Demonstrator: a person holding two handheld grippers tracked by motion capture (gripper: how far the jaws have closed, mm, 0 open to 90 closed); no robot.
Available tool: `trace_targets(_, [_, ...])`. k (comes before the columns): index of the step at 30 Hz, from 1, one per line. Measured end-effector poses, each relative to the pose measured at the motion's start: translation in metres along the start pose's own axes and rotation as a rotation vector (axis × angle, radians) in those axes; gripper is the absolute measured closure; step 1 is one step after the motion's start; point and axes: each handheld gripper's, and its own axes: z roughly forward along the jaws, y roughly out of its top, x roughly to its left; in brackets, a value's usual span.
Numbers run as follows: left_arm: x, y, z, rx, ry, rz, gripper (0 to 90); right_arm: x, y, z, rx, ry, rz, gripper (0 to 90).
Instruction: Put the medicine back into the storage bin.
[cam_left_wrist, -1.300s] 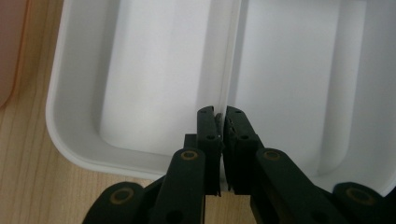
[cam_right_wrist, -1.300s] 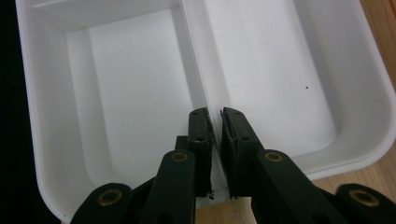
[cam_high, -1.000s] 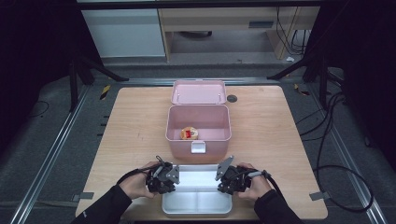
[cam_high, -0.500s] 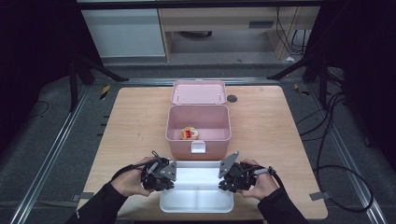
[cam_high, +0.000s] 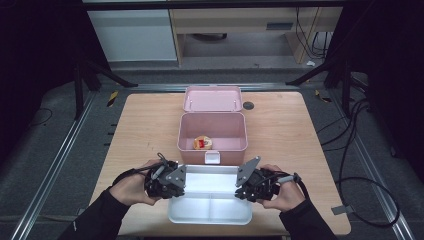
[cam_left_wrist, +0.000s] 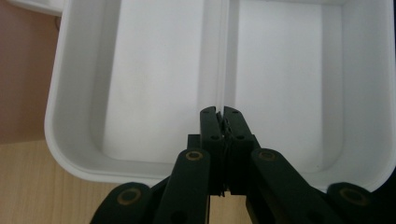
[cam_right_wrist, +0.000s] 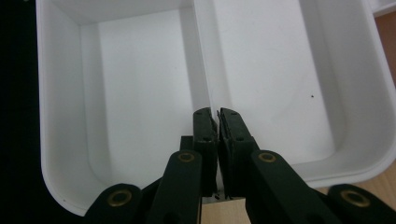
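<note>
Tabletop under the lights
A pale wooden tabletop (cam_high: 140, 130) carries an open pink box (cam_high: 212, 131) at its centre, with a small dark disc (cam_high: 248, 105) just beside the box's lid.

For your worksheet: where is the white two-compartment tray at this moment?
In the high view the white tray sits at the table's near edge, between the left gripper and right gripper, just before the open pink box.

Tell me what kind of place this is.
Probably a lab or recording workstation: a wooden table stands between metal floor rails, cables trail over the grey floor, and dark stands flank it.
</note>
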Motion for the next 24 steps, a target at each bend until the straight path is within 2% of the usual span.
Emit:
trace_targets(5, [0.006, 0.005, -0.014, -0.018, 0.010, 0.002, 88.3, -0.006, 0.008, -0.018, -0.010, -0.010, -0.016, 86.5])
trace_targets(9, [0.016, 0.009, -0.026, -0.035, 0.011, -0.010, 88.0, -0.012, 0.014, -0.031, -0.025, -0.021, -0.026, 86.8])
trace_targets(15, [0.032, 0.015, -0.041, -0.052, 0.027, -0.011, 88.1, -0.029, 0.024, -0.050, -0.055, -0.021, -0.028, 86.7])
trace_targets(21, [0.057, 0.021, -0.055, -0.060, 0.042, -0.013, 87.7, -0.051, 0.034, -0.065, -0.074, -0.046, -0.026, 86.5])
trace_targets(24, [0.071, 0.023, -0.060, -0.056, 0.050, 0.020, 88.1, -0.063, 0.039, -0.069, -0.077, -0.050, -0.028, 86.5])
